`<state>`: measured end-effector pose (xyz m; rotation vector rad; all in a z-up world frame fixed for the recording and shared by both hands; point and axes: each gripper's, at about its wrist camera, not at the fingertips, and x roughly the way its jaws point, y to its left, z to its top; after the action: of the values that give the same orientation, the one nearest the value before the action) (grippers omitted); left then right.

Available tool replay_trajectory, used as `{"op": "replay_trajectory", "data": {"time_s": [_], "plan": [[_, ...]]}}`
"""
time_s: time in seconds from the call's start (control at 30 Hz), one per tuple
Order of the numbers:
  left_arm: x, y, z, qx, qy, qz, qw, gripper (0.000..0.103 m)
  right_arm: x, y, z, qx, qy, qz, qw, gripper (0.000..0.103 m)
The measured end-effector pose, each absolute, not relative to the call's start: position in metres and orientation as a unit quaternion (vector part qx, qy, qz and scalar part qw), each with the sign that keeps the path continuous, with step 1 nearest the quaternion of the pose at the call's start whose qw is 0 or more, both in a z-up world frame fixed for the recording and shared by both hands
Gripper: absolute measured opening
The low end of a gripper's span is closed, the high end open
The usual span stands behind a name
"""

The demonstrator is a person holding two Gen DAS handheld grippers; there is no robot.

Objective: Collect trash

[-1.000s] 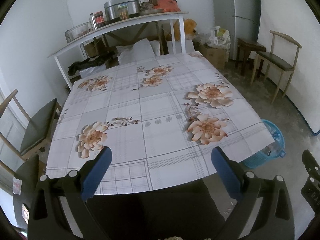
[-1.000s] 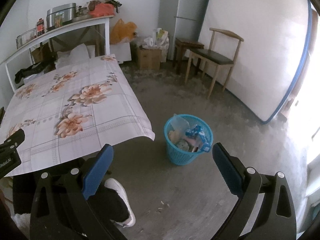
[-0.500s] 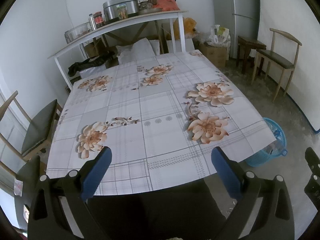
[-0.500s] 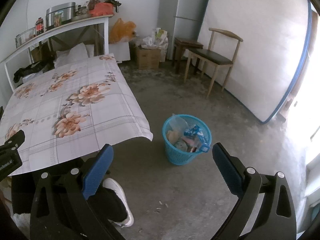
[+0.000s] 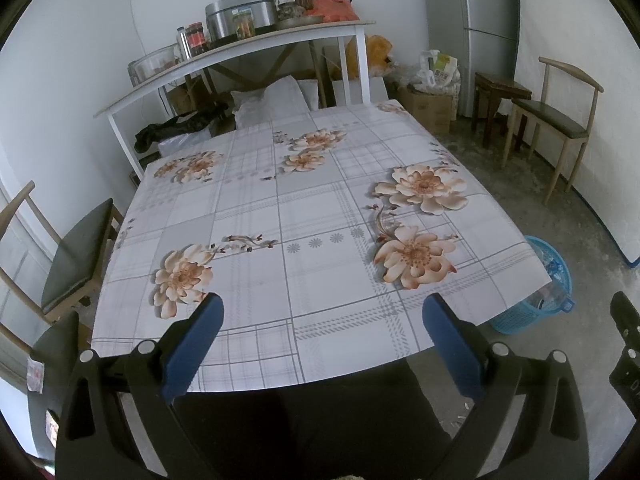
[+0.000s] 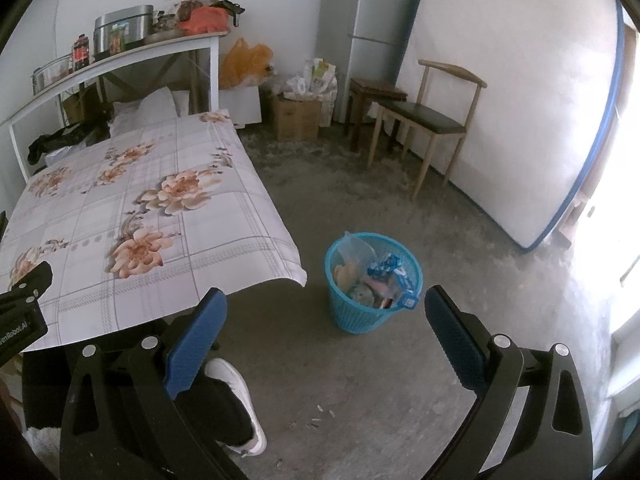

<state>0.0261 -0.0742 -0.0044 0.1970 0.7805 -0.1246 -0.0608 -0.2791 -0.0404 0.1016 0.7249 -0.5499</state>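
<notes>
A blue plastic basket point(image 6: 374, 312) stands on the concrete floor just right of the table's near corner; it holds wrappers, a clear bag and a blue packet. In the left wrist view the basket point(image 5: 556, 296) peeks out past the table edge. My right gripper point(image 6: 325, 308) is open and empty, held high over the floor with the basket between its fingers in view. My left gripper point(image 5: 320, 316) is open and empty above the near edge of the table point(image 5: 304, 216), which wears a flowered cloth with no loose items on it.
A wooden chair point(image 6: 432, 120) and a dark stool point(image 6: 372, 100) stand by the far wall next to a fridge point(image 6: 368, 20). A white shelf point(image 5: 248, 48) with pots and jars is behind the table. Another chair point(image 5: 76, 248) is at the table's left. A person's shoe point(image 6: 236, 392) is below.
Both views have shifted only slightly; the right gripper has drifted a little, so the basket sits marginally lower-left in view. Both grippers stay open.
</notes>
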Motion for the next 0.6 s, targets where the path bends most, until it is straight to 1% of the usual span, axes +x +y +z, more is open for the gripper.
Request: {"op": "replay_trajectory", "data": {"time_s": [0.6], "plan": [[0.0267, -0.0734, -0.0053, 0.097, 0.38, -0.06, 0.918, 0.098, -0.0595, -0.2822, -0.0382, 0.045, 0.35, -0.264, 0.898, 0.095]]}}
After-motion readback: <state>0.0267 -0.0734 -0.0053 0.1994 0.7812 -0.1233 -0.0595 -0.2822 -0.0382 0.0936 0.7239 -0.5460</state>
